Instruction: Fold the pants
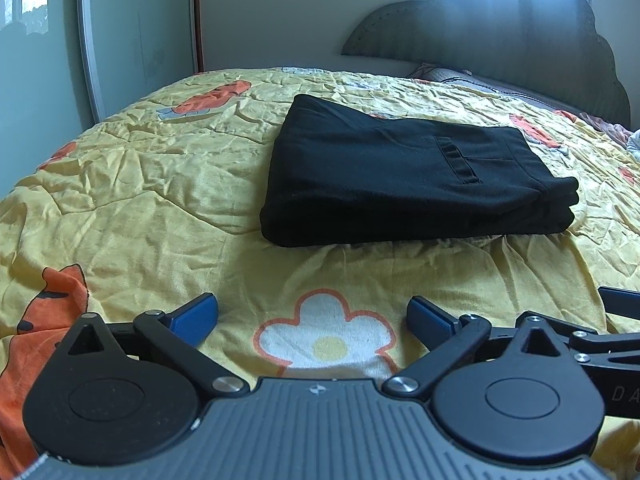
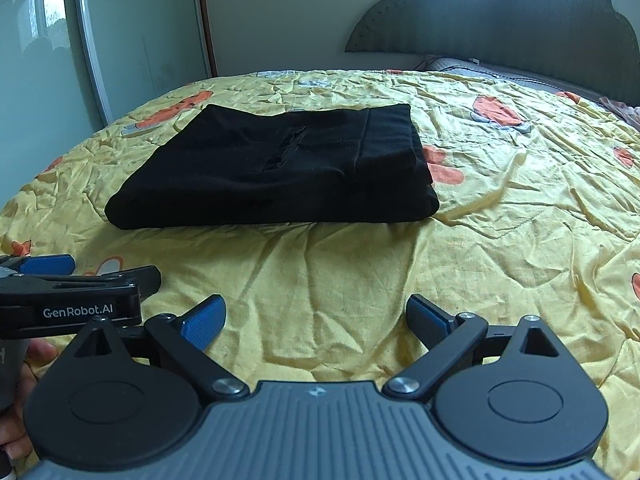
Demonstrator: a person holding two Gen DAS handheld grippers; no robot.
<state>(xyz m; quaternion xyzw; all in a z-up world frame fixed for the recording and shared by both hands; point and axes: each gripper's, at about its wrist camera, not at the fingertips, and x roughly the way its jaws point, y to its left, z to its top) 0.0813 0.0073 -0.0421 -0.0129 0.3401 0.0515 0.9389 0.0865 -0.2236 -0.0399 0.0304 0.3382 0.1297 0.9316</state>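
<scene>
Black pants (image 1: 404,172) lie folded into a compact flat stack on the yellow bedspread, pocket side up. They also show in the right wrist view (image 2: 276,168), left of centre. My left gripper (image 1: 312,320) is open and empty, hovering over the bedspread short of the stack's near edge. My right gripper (image 2: 314,318) is open and empty, also short of the stack. The left gripper's body (image 2: 68,300) shows at the left edge of the right wrist view, beside my right gripper.
The yellow bedspread (image 1: 140,200) with orange and white flower prints is wrinkled. A dark scalloped headboard (image 1: 520,40) and pillows (image 2: 500,70) stand at the far right. A wardrobe with mirrored sliding doors (image 2: 140,40) lines the left side.
</scene>
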